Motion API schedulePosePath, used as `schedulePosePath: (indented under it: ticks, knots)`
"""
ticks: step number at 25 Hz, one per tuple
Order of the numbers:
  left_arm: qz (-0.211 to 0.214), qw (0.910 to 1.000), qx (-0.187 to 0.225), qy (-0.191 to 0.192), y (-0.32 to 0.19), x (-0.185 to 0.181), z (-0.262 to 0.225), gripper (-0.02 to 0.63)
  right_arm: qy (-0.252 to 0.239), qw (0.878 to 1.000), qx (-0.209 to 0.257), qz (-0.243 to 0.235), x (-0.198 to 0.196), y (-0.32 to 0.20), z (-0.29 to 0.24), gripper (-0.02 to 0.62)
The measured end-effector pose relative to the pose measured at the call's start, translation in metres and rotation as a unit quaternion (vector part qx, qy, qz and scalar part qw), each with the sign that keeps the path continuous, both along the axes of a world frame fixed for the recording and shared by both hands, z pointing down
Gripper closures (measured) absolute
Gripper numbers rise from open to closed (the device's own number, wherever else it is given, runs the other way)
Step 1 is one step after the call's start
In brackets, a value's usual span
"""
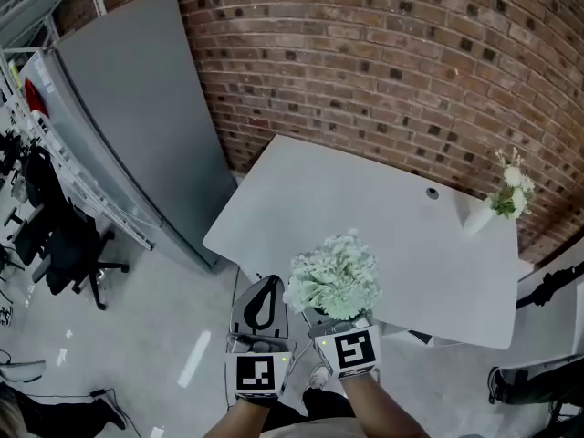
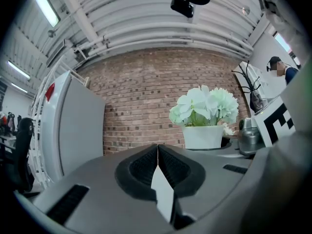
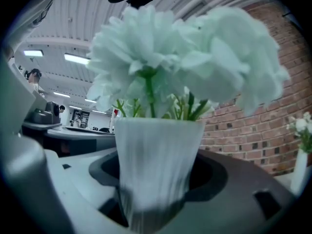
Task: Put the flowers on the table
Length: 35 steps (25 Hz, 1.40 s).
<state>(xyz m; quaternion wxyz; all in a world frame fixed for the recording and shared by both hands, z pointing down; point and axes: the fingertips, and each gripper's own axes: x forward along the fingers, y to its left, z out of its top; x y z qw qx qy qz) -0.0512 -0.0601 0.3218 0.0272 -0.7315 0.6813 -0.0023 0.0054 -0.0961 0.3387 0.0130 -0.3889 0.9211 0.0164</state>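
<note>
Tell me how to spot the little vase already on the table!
Start at the brick wall, then drop to the white table before it. The small white vase stands at its far right corner. Its sprig is thin and sparse, unlike the big fluffy bunch being carried.

A red-brown brick wall (image 1: 383, 71) runs across the far side. A tall grey panel (image 1: 146, 126) stands along the left, with a black office chair (image 1: 68, 254) further left. A white table (image 1: 301, 208) sits near the bricks on a pale, glossy floor (image 1: 155, 327) — strip lights (image 3: 78, 58) glow under a ribbed metal ceiling (image 2: 161, 28).
</note>
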Motion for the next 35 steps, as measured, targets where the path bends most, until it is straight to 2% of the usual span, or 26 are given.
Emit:
schedulePosePath:
  ticks: [11,20,24,28,32,35]
  knots:
    - [-0.025,0.9996,0.008,0.009,-0.034,-0.01,-0.001,0.597,0.02,0.999,0.003,-0.033,-0.016,-0.03,0.001,0.229]
    - [0.016,0.9996,0.013,0.019,-0.068,-0.012,0.004,0.597,0.036,0.999,0.012,0.004,-0.017,-0.066,0.005,0.229]
    - [0.028,0.9992,0.014,0.022,-0.091,-0.027,0.017,0.597,0.038,0.999,0.021,0.029,-0.025,-0.092,0.015,0.23]
    - [0.042,0.9988,0.001,0.026,-0.116,-0.045,0.04,0.597,0.052,0.997,0.008,0.05,-0.038,-0.12,0.041,0.229]
    - [0.036,0.9987,-0.007,0.034,-0.139,-0.068,0.06,0.597,0.052,0.997,0.009,0.058,-0.055,-0.145,0.055,0.229]
    - [0.041,0.9986,-0.01,0.033,-0.152,-0.071,0.071,0.597,0.054,0.997,0.01,0.061,-0.059,-0.159,0.066,0.229]
